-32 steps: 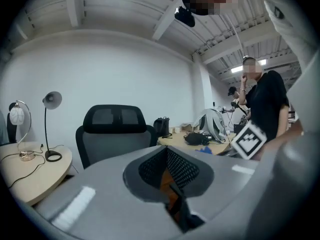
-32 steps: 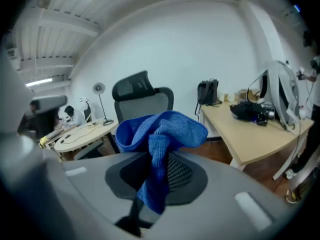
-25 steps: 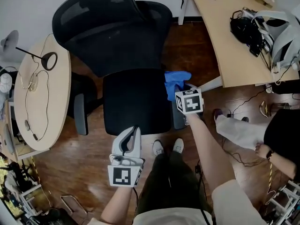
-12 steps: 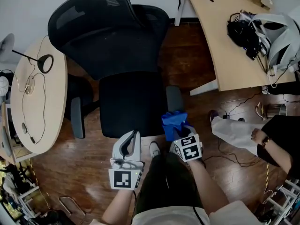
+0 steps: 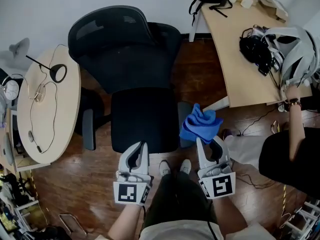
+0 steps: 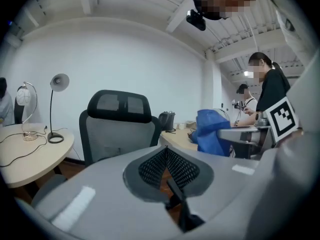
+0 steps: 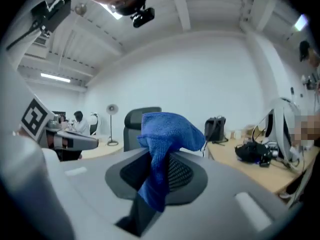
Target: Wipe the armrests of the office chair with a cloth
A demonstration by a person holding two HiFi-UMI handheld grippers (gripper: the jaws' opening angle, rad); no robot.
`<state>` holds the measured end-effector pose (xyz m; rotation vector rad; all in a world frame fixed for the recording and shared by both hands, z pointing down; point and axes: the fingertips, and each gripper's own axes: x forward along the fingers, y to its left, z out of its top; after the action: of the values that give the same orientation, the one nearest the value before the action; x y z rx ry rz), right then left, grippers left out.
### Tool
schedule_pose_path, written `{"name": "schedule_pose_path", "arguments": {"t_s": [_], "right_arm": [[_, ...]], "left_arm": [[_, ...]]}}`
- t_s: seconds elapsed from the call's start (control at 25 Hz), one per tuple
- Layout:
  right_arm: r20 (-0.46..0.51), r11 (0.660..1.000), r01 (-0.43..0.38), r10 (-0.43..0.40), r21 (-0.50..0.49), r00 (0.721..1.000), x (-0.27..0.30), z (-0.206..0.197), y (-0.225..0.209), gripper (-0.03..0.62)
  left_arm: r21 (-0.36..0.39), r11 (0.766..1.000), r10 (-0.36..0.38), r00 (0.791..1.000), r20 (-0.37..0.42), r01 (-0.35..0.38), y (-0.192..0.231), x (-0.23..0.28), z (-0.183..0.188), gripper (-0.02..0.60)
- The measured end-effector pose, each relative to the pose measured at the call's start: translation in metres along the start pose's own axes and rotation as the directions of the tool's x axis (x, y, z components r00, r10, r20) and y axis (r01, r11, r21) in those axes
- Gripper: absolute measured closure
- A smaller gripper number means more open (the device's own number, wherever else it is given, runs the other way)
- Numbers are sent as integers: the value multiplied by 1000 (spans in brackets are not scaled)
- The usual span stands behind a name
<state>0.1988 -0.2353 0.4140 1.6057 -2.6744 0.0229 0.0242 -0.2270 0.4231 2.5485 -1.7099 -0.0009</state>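
Observation:
The black office chair (image 5: 142,109) stands in front of me, its grey left armrest (image 5: 88,129) bare and its right armrest (image 5: 184,110) partly behind the blue cloth (image 5: 200,123). My right gripper (image 5: 209,142) is shut on the blue cloth, holding it bunched above the floor just right of the seat's front corner. In the right gripper view the cloth (image 7: 165,139) hangs out of that gripper (image 7: 159,184). My left gripper (image 5: 137,148) hovers shut and empty at the seat's front edge. The left gripper view shows its jaws closed (image 6: 168,168), the chair back (image 6: 118,126) and the cloth (image 6: 212,132).
A round table (image 5: 60,109) with a desk lamp (image 5: 56,72) and cables stands left of the chair. A long desk (image 5: 234,59) with headsets and a bag is at the right. A seated person (image 5: 287,151) is at the far right. My shoes (image 5: 173,168) rest on the wooden floor.
My right gripper has drawn back from the right armrest with the cloth, first down past its front end, then up beside the seat corner. The left gripper stayed put.

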Motion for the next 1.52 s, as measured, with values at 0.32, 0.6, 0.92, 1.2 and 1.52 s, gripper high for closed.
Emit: {"name": "schedule_pose_path", "arguments": {"t_s": [0.32, 0.6, 0.92, 1.2, 1.52], "right_arm": [[160, 1000, -28, 29, -7, 987, -39, 112, 37, 519], [167, 997, -67, 70, -24, 983, -15, 126, 124, 519], [155, 998, 60, -63, 27, 986, 19, 156, 297, 517], [14, 997, 13, -14, 78, 1000, 85, 136, 406, 517], [-425, 982, 17, 65, 186, 903, 252, -111, 468, 517]], "left_arm": [[46, 999, 17, 996, 86, -21, -6, -58, 117, 520], [73, 992, 99, 995, 32, -102, 96, -125, 123, 520], [85, 995, 69, 991, -118, -59, 274, -247, 154, 520], [74, 997, 42, 988, -151, -31, 364, -272, 154, 526], [55, 998, 32, 999, -4, -32, 411, -278, 67, 526]]}}
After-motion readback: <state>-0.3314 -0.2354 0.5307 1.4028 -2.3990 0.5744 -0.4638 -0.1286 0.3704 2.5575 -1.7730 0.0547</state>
